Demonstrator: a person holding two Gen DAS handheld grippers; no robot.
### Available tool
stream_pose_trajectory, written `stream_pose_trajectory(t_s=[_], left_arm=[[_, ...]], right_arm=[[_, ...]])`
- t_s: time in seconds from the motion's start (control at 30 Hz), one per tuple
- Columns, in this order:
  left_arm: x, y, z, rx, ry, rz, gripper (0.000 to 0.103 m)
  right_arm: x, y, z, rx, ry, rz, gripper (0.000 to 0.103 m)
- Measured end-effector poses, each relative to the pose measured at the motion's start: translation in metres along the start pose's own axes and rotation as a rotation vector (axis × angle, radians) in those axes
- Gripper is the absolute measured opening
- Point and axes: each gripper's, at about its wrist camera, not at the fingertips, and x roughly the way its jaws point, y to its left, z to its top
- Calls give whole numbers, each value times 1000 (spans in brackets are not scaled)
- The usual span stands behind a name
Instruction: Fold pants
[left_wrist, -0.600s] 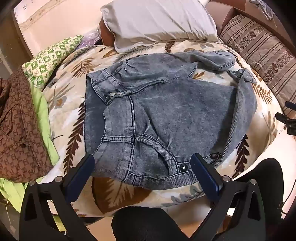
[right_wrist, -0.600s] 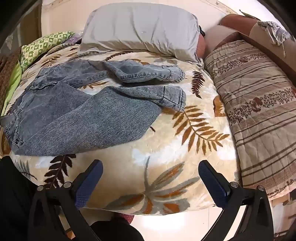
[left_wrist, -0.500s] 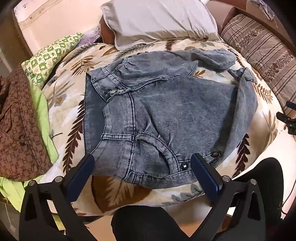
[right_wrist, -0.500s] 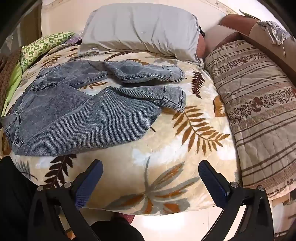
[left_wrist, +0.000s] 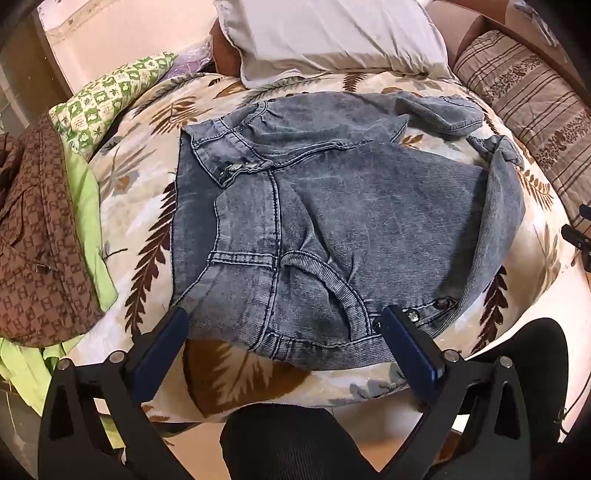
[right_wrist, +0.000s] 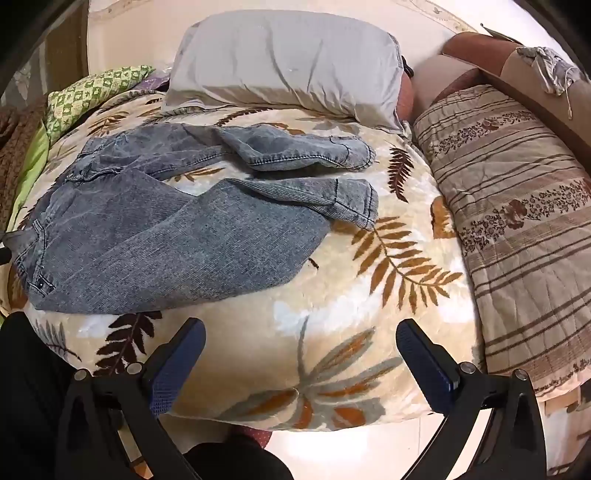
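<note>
Jeans lie crumpled on the leaf-print blanket, waistband toward the near left edge, legs running right and doubled over each other near the grey pillow. Not yet folded in any tidy sense

Left gripper: fingers spread wide, nothing between them, hovering over the waistband corner. Right gripper: fingers also spread wide, empty, over bare blanket well clear of the leg cuffs

Risks, as judged:
- plush blanket may get pinched along with the denim, dragging the bedding
- waistband overhangs the bed edge; a one-sided pull could slide the jeans off
- twisted legs, if not straightened first, would lock creases into the fold
- right gripper has a long reach to the cuffs; a shallow bite may slip
</note>
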Motion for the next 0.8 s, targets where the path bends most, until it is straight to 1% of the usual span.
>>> stream_pose_trajectory(t_s=[0.8], left_arm=[[1, 0, -3, -17, 6, 9, 103]], right_arm=[[-13, 6, 3, -15, -48, 21, 103]])
